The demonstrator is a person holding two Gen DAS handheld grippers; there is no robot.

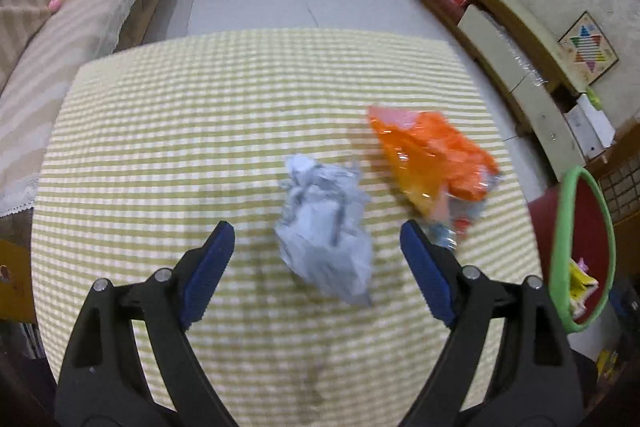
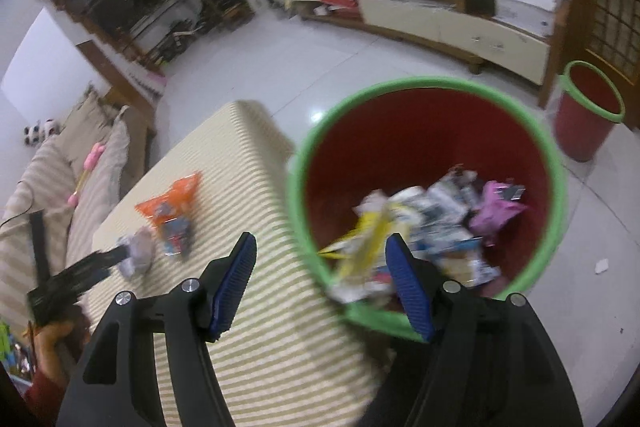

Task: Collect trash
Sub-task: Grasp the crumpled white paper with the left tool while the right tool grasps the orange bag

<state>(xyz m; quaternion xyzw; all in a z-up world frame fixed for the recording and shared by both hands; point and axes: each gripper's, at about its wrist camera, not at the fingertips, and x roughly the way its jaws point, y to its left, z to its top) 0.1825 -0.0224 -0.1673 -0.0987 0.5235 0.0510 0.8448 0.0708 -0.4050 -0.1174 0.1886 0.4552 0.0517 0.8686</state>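
Yellow-and-white checked cloth is covering the table [image 1: 160, 131] under my left gripper [image 1: 316, 239], whose blue-padded jaws are standing wide and pointing down at a crumpled ball of pale paper [image 1: 324, 227]. That paper is lying on the cloth between my two left fingers, touching neither pad. Just beyond it, toward my right side, an orange plastic wrapper [image 1: 432, 155] is lying on the cloth, near the table's edge. My right gripper [image 2: 320, 279] is hovering over the near rim of a red bin with a green rim [image 2: 400, 83], which is standing on the floor right against the table. Its jaws are also standing apart and gripping nothing, while a blurred yellow wrapper [image 2: 368, 239] is showing between them over the bin's mouth; I cannot tell whether it is touching a pad. More paper and plastic scraps are lying inside the bin. A second red bin [image 2: 588, 115] is standing well apart, near a low cabinet [image 2: 460, 27].
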